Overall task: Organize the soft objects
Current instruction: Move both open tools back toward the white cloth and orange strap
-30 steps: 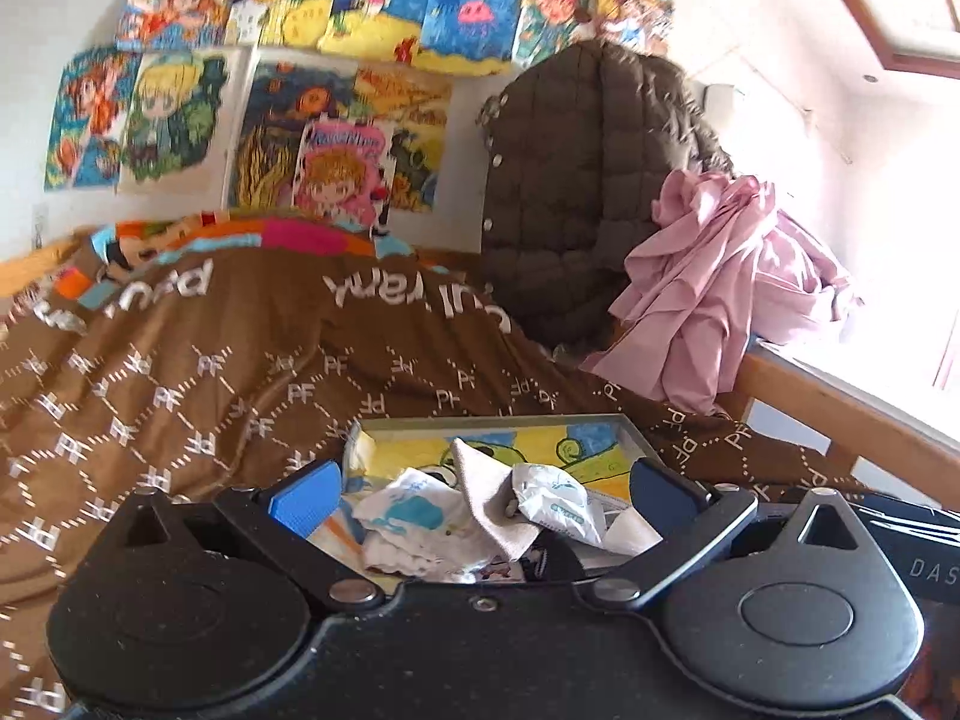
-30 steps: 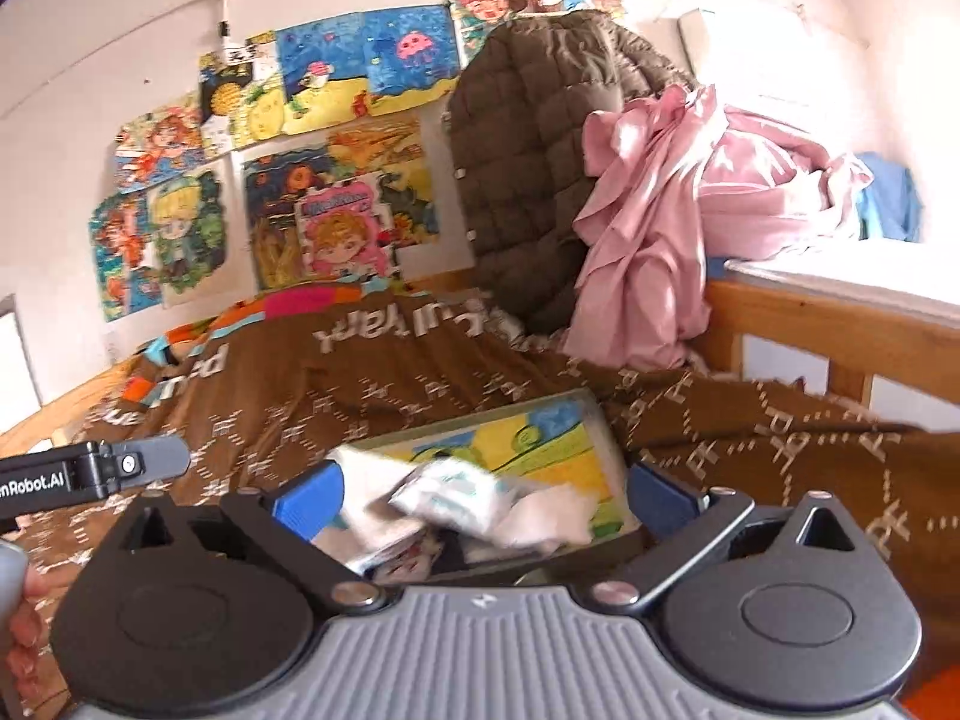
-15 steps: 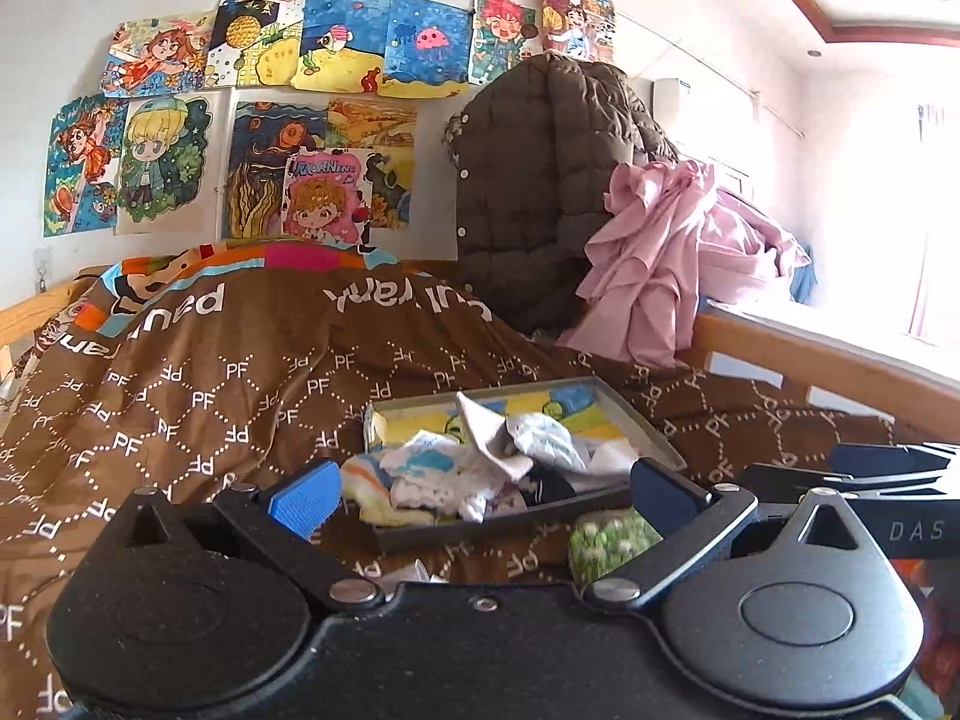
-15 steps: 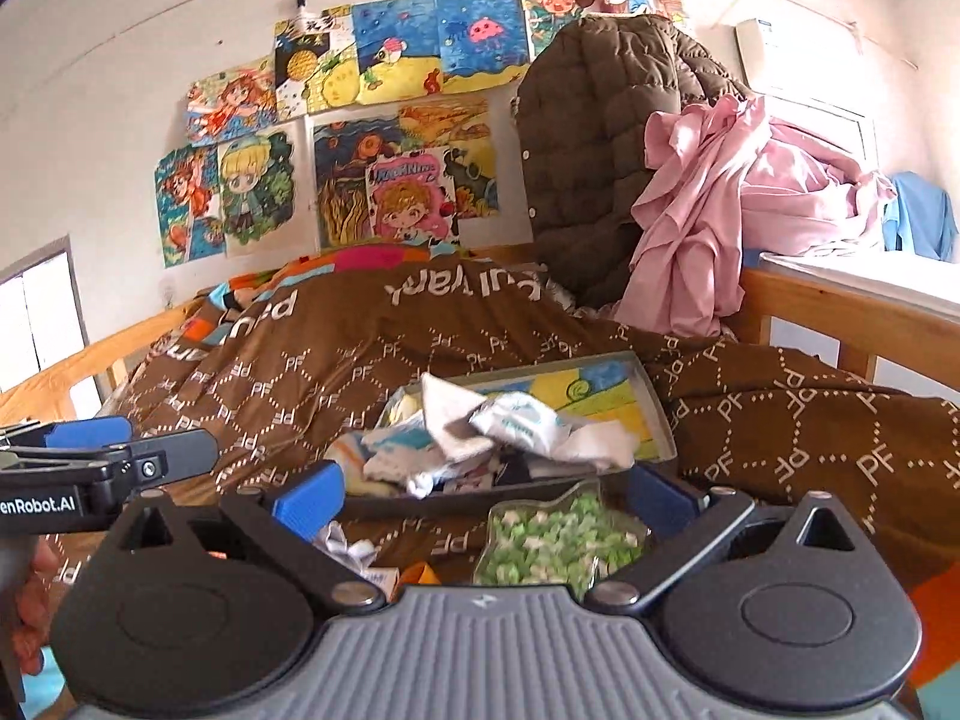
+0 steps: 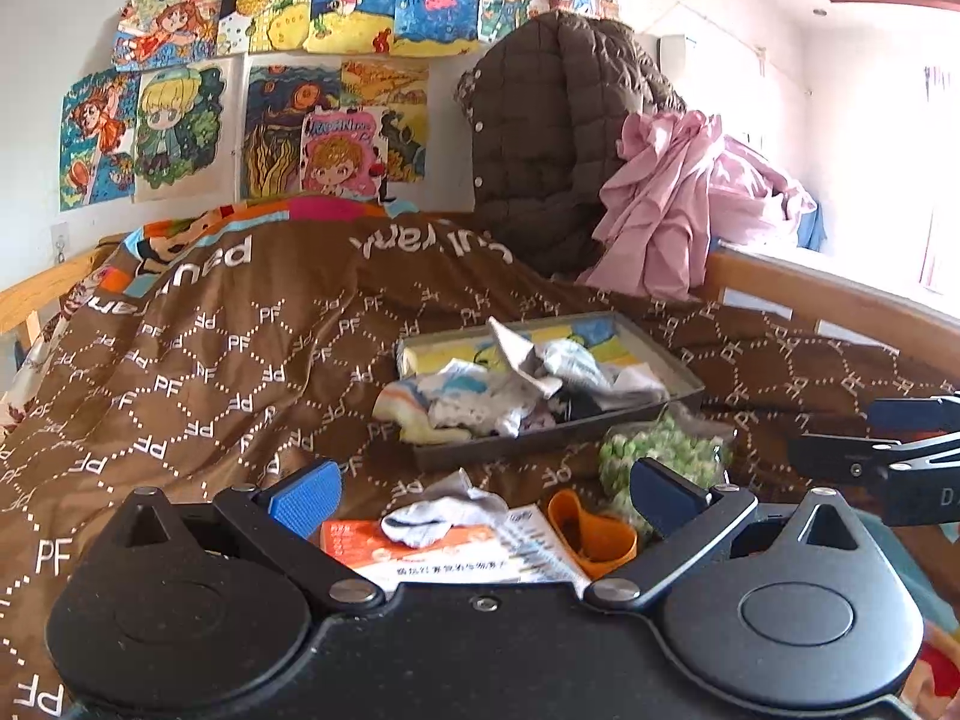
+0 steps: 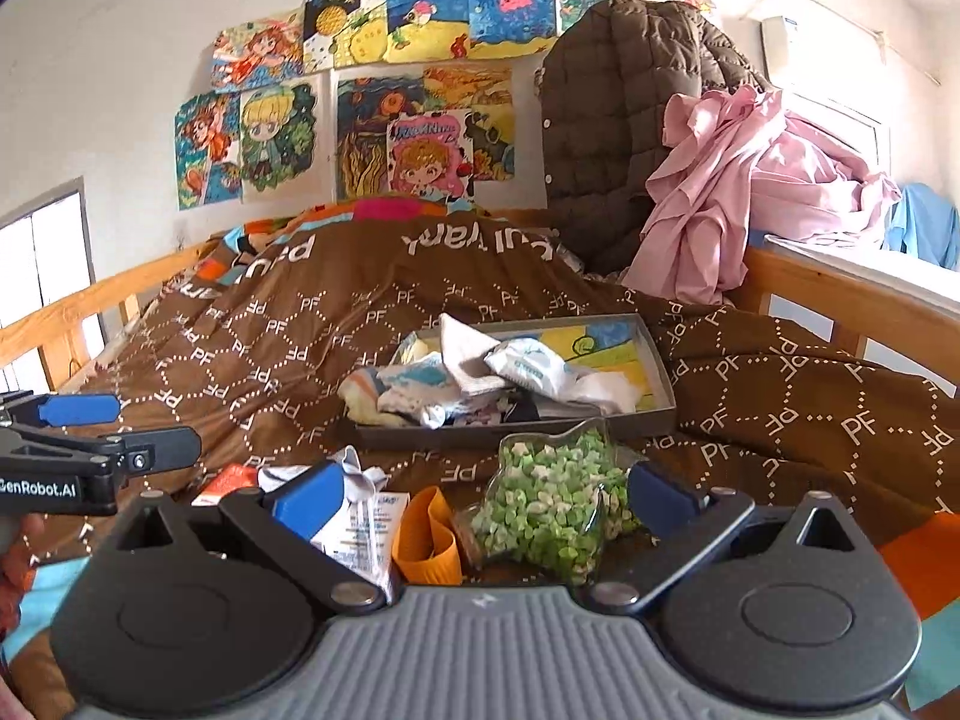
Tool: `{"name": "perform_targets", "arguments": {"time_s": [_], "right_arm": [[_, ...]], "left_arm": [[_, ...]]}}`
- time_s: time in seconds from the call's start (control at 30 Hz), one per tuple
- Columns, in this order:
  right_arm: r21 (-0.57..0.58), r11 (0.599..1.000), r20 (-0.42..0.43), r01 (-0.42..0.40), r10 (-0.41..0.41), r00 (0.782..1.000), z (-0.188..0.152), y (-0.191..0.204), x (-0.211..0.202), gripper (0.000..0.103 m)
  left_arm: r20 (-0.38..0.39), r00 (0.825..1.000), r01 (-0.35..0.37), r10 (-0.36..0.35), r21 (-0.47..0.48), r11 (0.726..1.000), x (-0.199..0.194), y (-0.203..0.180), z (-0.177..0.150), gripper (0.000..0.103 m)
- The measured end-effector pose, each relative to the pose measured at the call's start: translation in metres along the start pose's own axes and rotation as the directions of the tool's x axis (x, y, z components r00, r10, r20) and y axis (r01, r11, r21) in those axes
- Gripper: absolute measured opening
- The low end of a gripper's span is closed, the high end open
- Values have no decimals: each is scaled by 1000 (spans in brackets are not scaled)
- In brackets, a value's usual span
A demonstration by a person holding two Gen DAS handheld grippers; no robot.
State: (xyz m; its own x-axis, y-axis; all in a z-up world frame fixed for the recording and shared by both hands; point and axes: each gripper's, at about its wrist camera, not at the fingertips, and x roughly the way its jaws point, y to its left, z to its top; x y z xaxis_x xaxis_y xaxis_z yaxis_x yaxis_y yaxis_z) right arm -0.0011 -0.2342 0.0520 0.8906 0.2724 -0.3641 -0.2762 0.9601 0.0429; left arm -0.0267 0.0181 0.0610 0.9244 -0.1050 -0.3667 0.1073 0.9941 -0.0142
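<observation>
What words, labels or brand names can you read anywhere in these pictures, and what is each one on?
"PF", repeated: brown blanket
"GenRobot.AI", first letter partly cut off: left gripper
"D", rest cut off: right gripper
Large white upside-down lettering on the blanket: not clearly readable.
Pink poster title and booklet print: too blurred.
</observation>
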Motion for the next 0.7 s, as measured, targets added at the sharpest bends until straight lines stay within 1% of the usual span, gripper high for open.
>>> {"name": "perform_targets", "arguments": {"time_s": [0.1,0.23,0.47,0.57,0.7], "right_arm": [[-18,1000,-14,-5,5,1000,-1,4,4,103],[-38,999,-37,-13,12,999,-3,9,11,103],[-69,997,-84,-30,24,996,-8,17,26,103],[-73,997,-108,-34,26,994,-10,18,33,103],[-75,997,-140,-35,24,990,-13,18,41,103]], "left_arm": [[-22,1000,-1,1,22,1000,5,2,-1,102],[-42,999,2,1,78,997,15,6,1,102],[-63,998,15,-6,142,990,35,8,-2,102],[-69,998,20,-11,140,990,42,11,-7,102],[-105,994,44,-34,99,994,51,17,-13,102]]}}
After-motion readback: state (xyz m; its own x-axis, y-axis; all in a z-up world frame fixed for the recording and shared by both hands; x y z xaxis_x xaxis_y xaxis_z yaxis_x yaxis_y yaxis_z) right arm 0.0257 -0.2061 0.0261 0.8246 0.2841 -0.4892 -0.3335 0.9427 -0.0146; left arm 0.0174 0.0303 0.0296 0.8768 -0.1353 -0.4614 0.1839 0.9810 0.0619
